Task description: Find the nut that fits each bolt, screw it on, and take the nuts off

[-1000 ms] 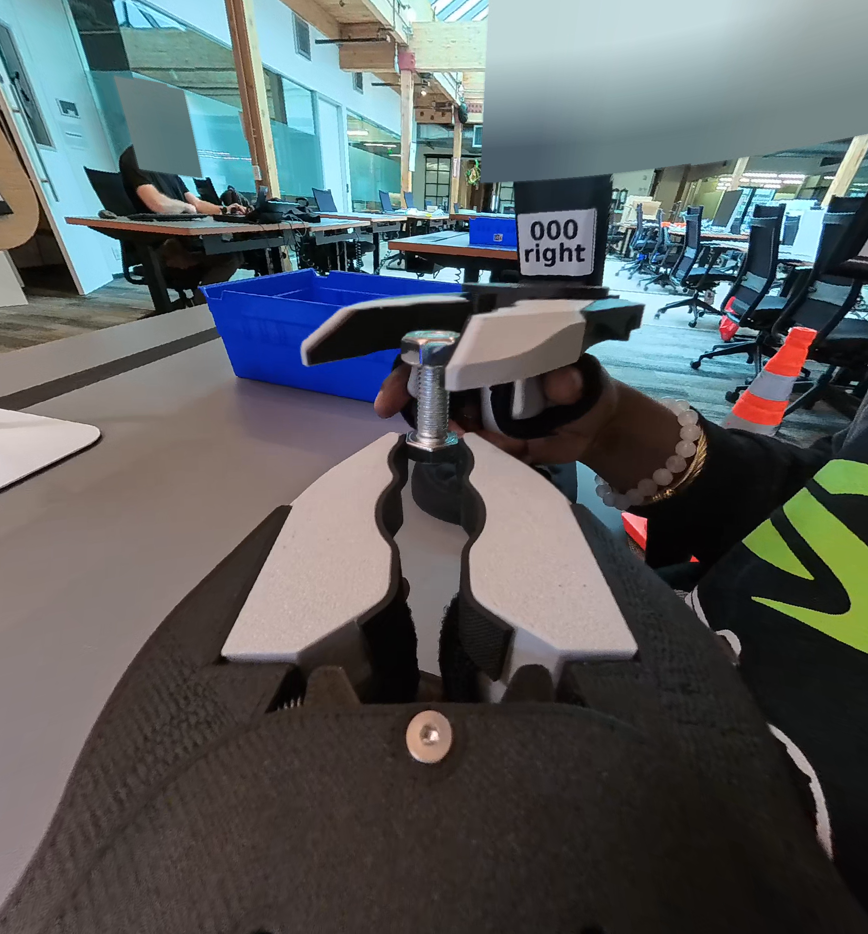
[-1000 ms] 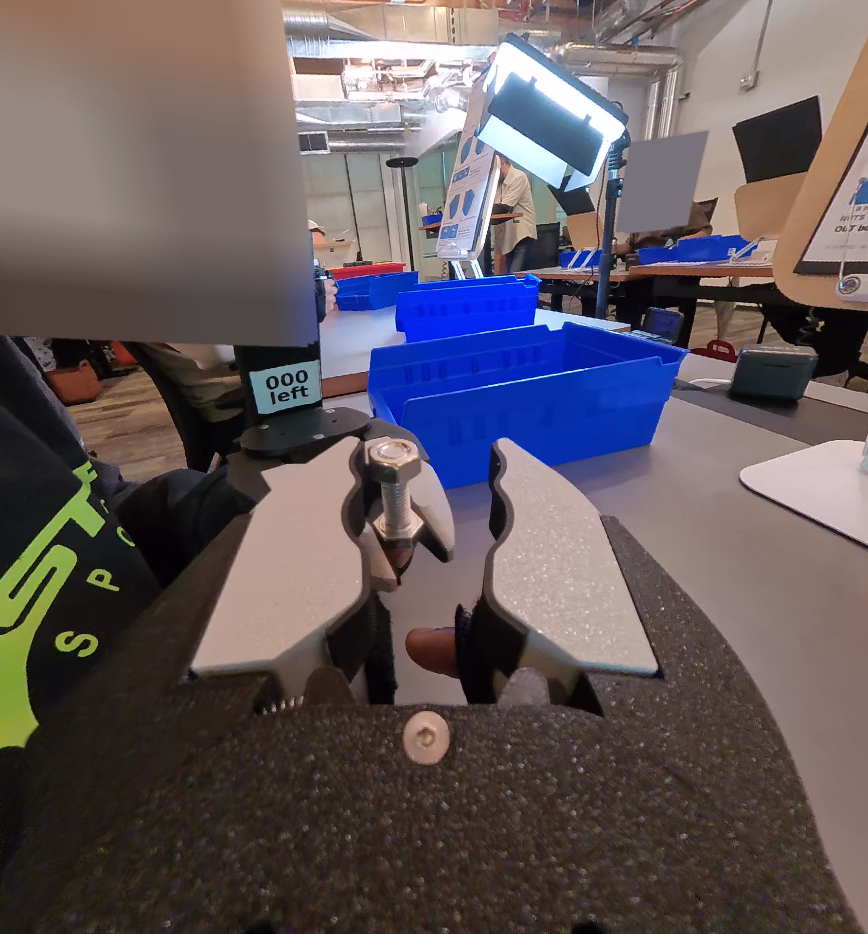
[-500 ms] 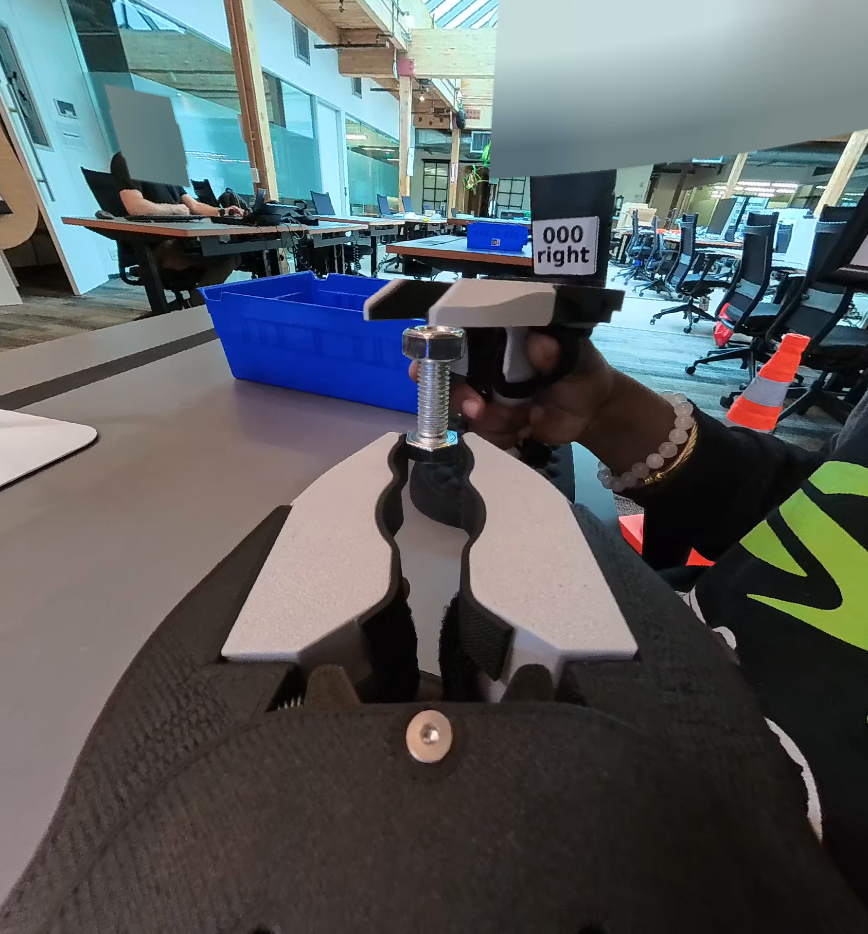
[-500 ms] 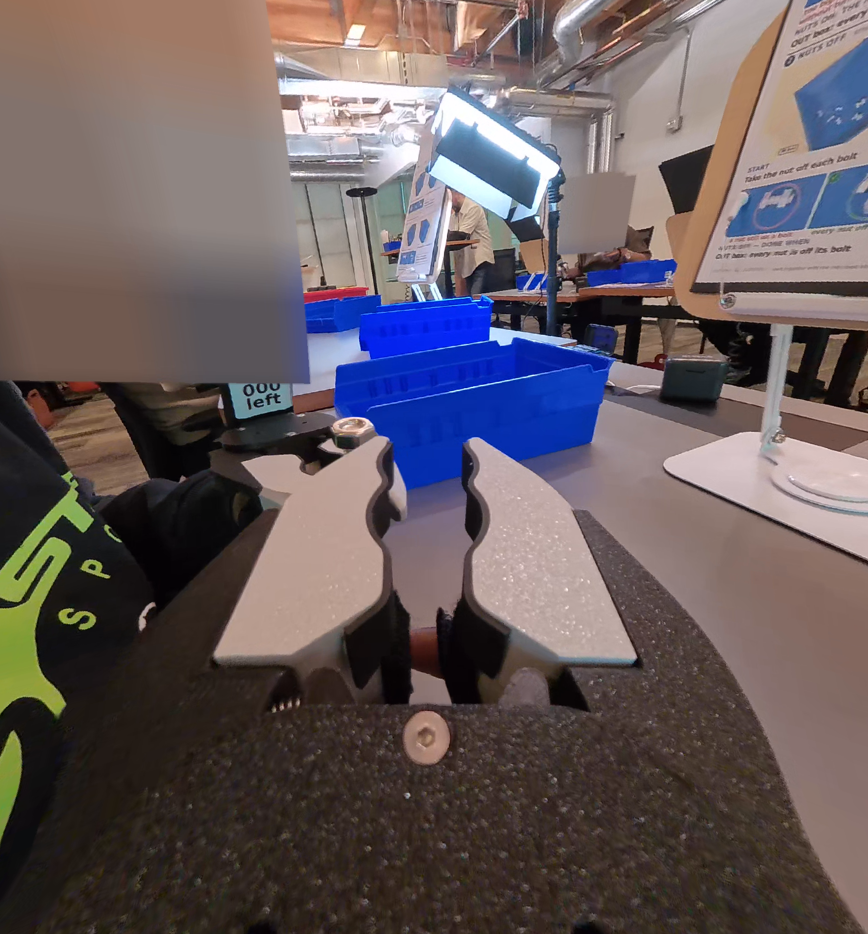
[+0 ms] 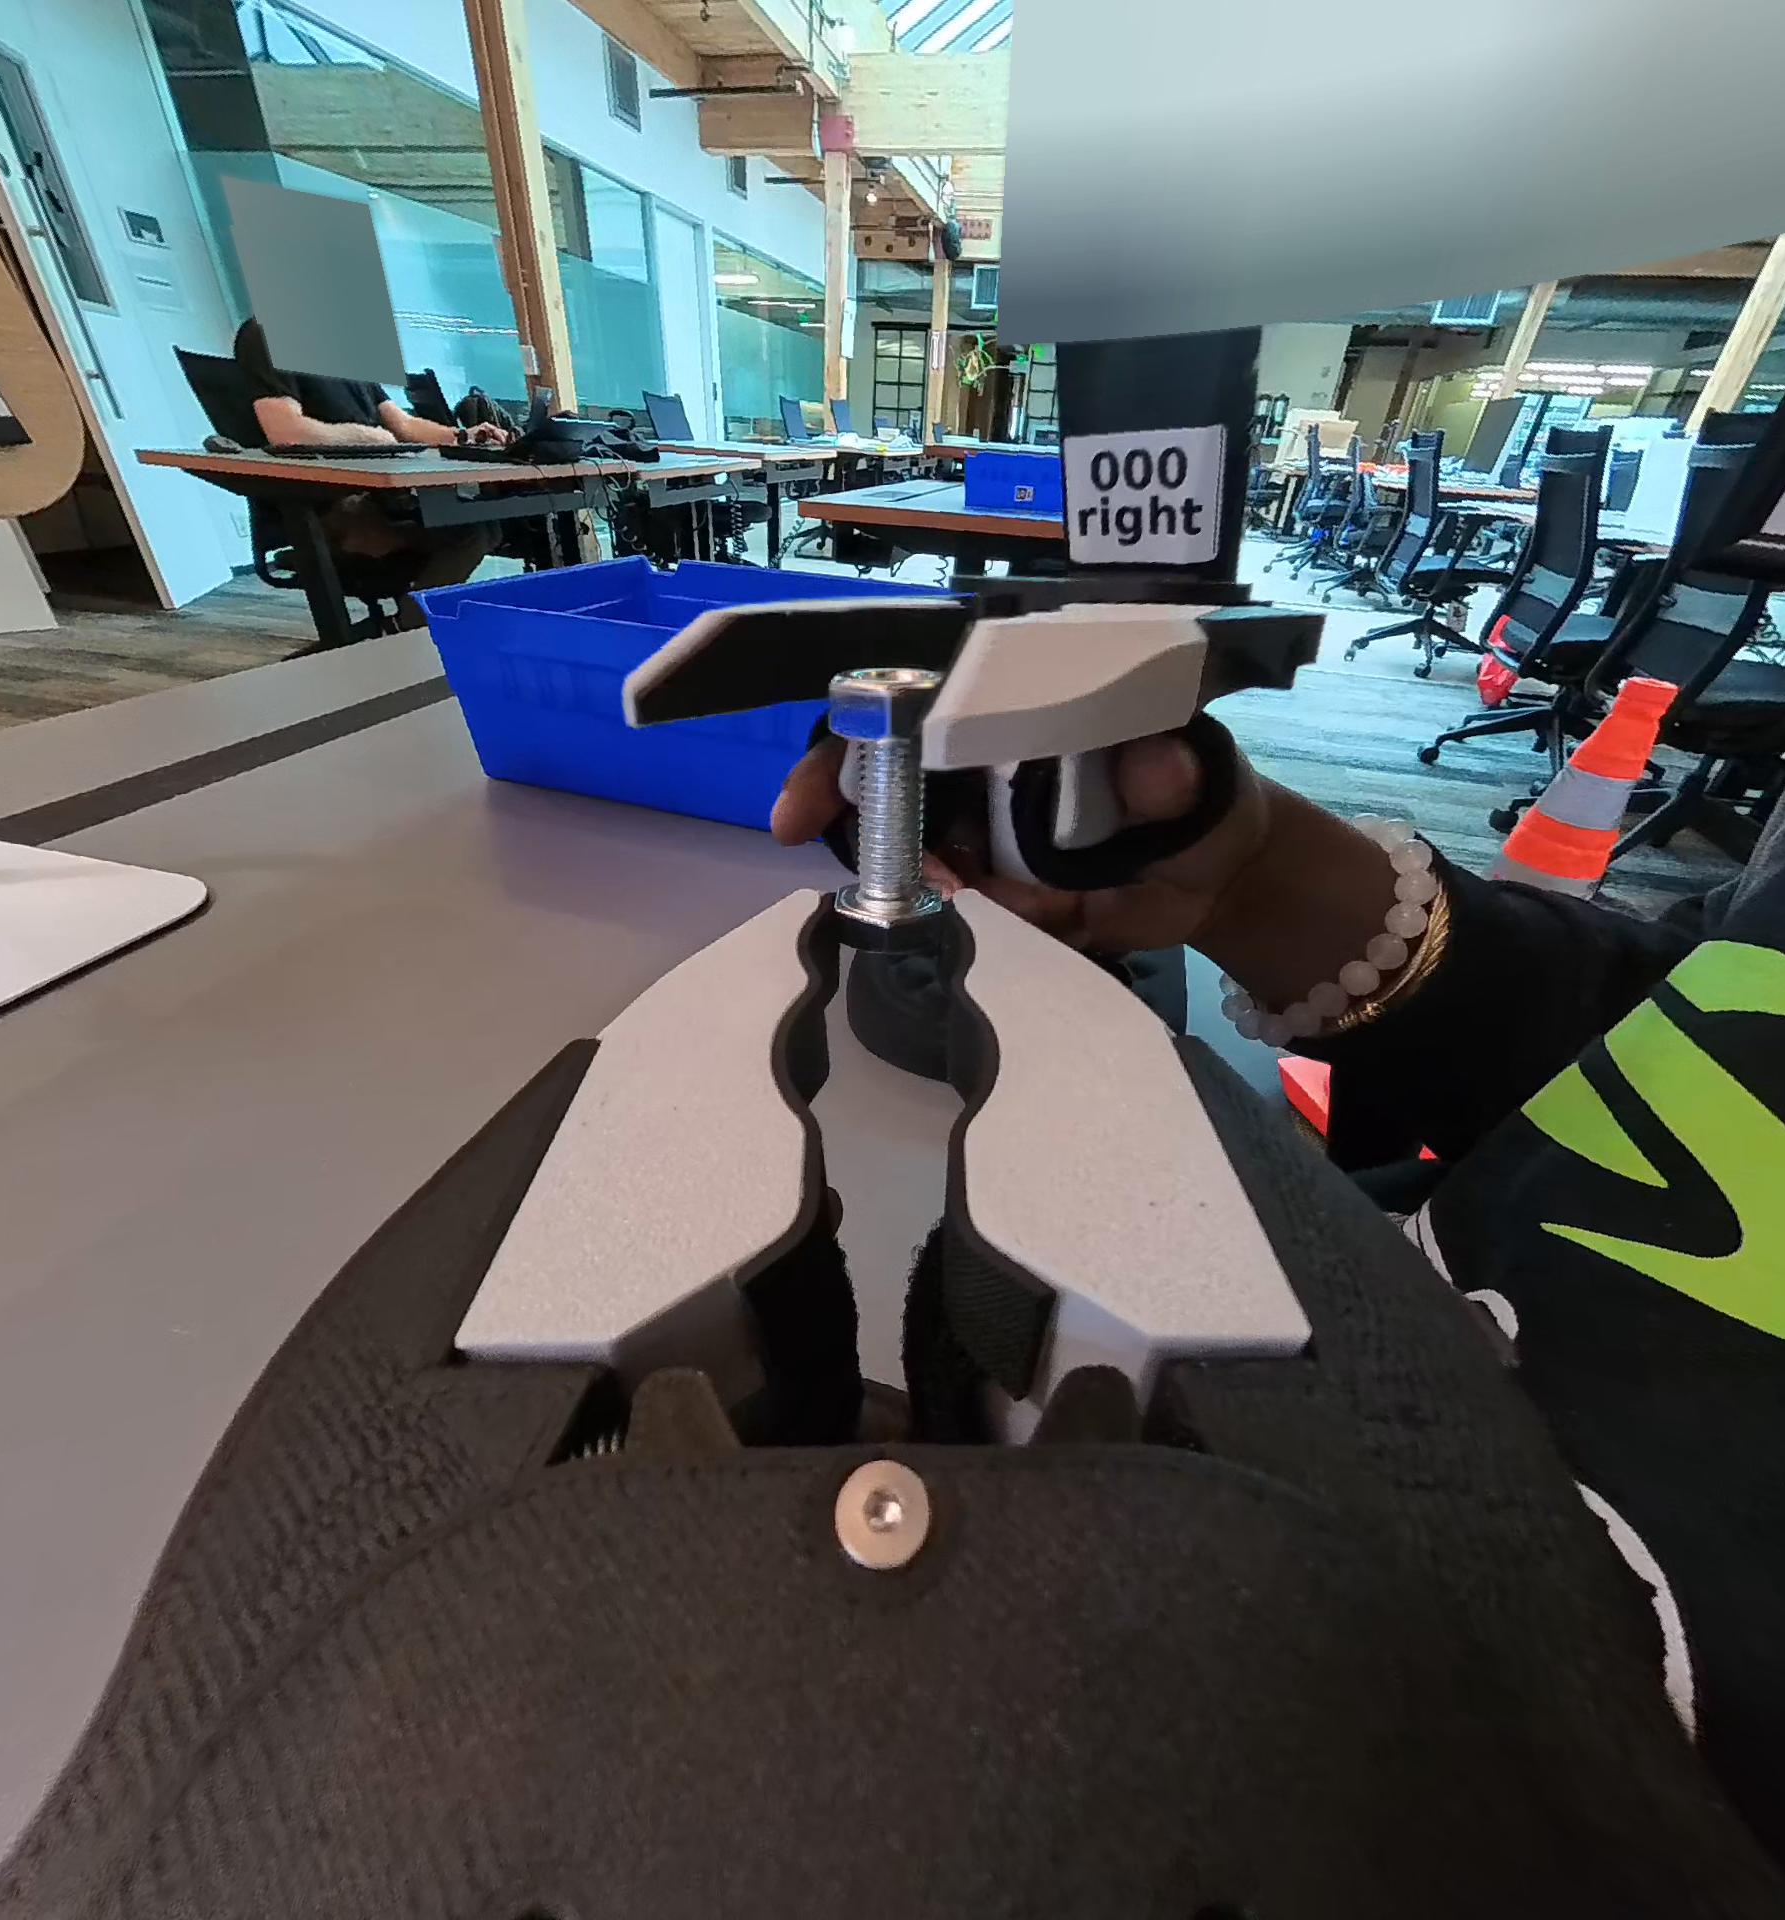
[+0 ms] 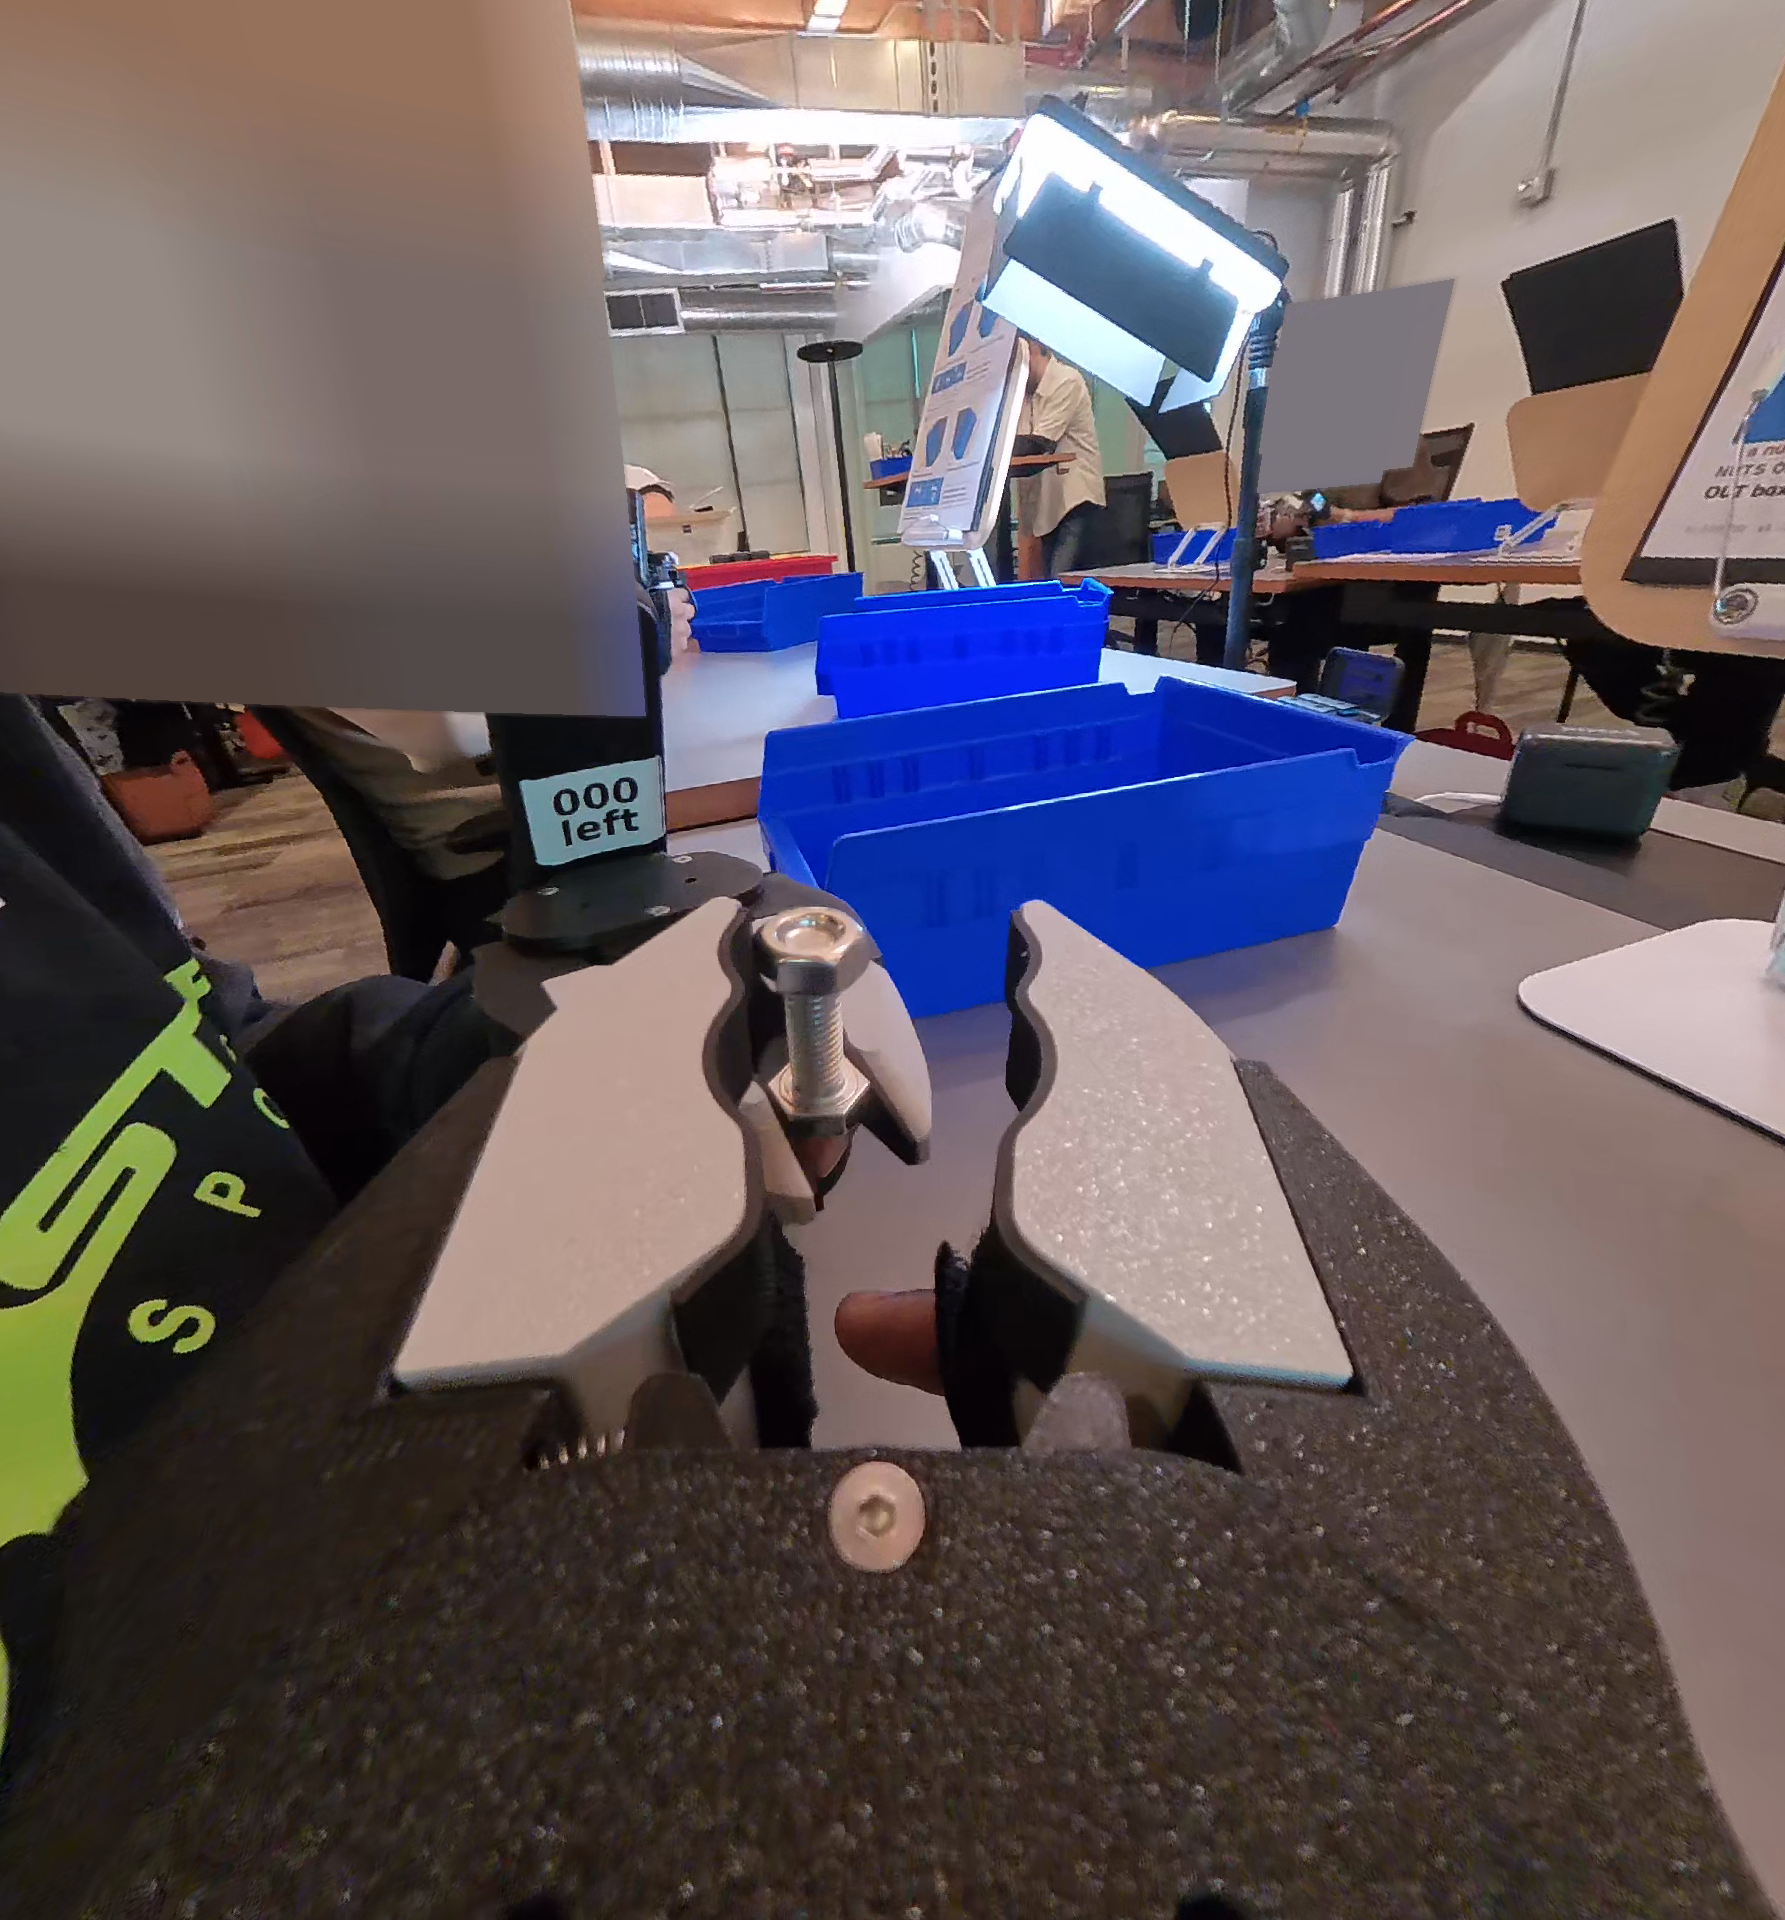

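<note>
Left gripper: clenched on the nut; bolt held upright, hex head on top.
Right gripper: released, jaws parted; bolt head flanked but not touched.
Left wrist view only: right gripper seen side-on, level with the bolt head; hand wrapped round its handle.
Right wrist view only: nut seated low on the thread; left gripper's tips seen end-on beneath.
Surface: grey tabletop; blue bin set toward its far edge, white stand base at the right edge.
Room: open office, desks and chairs noted behind.
</note>
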A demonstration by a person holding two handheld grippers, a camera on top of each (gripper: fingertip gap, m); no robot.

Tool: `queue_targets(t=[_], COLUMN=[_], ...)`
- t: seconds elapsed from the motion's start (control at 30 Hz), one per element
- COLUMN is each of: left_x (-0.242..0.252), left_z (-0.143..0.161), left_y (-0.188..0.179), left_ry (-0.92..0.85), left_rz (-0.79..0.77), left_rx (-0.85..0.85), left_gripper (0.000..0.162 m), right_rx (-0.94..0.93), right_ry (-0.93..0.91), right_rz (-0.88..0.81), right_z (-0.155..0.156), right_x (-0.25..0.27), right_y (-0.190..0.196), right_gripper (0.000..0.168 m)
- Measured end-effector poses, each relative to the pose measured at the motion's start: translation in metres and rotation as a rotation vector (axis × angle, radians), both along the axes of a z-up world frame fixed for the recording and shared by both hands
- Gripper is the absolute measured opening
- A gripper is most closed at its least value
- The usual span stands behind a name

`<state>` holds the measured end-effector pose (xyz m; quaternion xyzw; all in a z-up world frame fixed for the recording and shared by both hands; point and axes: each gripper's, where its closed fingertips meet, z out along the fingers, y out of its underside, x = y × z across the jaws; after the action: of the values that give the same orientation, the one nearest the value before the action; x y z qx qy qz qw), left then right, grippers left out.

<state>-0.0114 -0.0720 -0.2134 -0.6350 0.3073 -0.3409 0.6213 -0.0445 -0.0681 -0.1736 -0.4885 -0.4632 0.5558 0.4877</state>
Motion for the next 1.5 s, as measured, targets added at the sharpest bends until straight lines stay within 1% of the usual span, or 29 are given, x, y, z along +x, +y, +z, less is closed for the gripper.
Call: queue_targets(t=[0.17,0.2,0.23,0.33,0.4,0.57,0.67,0.83,1.03,1.1,1.13,1.2,1.27,1.4,1.5], left_x=[-0.001,-0.002,-0.001,-0.001,-0.001,-0.001,-0.001,0.0,-0.001,-0.002,-0.002,-0.001,-0.001,-0.001,-0.001], left_z=[0.002,0.002,0.003,0.002,0.002,0.001,0.001,0.0,0.001,0.002,0.003,0.002,0.001,0.001,0.0], left_y=[0.0,0.0,-0.001,0.0,0.0,0.001,0.001,0.001,0.001,0.001,0.0,0.0,0.0,0.001,0.001], left_ry=[-0.013,-0.017,-0.022,-0.011,-0.012,-0.007,-0.008,-0.002,-0.008,-0.016,-0.021,-0.013,-0.011,-0.008,-0.003], left_rz=[0.002,0.001,-0.007,-0.004,-0.004,0.001,0.003,0.003,0.002,0.005,-0.001,0.002,0.001,0.004,0.009], left_rx=[0.0,0.0,0.002,0.003,0.0,-0.001,-0.003,0.0,0.0,-0.001,0.001,0.003,0.001,0.0,-0.001], left_gripper=[0.018,0.018,0.018,0.018,0.018,0.018,0.018,0.018,0.018,0.018,0.018,0.018,0.018,0.018,0.018], right_rx=[0.004,0.004,0.006,-0.003,-0.005,0.008,0.018,0.011,0.005,0.004,0.005,0.008,0.005,0.008,0.025], right_ry=[0.014,0.016,0.016,0.028,0.044,0.045,0.031,0.011,0.018,0.025,0.027,0.03,0.047,0.062,0.041], right_rz=[-0.01,-0.03,-0.065,-0.087,-0.077,-0.014,0.005,-0.001,-0.007,-0.028,-0.051,-0.07,-0.057,-0.011,-0.005], right_z=[0.0,0.0,-0.001,0.0,0.003,0.006,0.006,0.002,0.002,0.001,0.001,0.001,0.004,0.008,0.005], right_x=[0.017,0.021,0.025,0.034,0.035,0.022,0.01,0.0,0.013,0.02,0.023,0.028,0.03,0.023,0.014], right_y=[0.004,0.008,0.015,0.021,0.019,0.004,-0.002,-0.002,0.003,0.008,0.012,0.016,0.014,0.004,0.0], right_gripper=[0.041,0.036,0.023,0.019,0.021,0.041,0.046,0.046,0.044,0.037,0.027,0.024,0.025,0.038,0.044])
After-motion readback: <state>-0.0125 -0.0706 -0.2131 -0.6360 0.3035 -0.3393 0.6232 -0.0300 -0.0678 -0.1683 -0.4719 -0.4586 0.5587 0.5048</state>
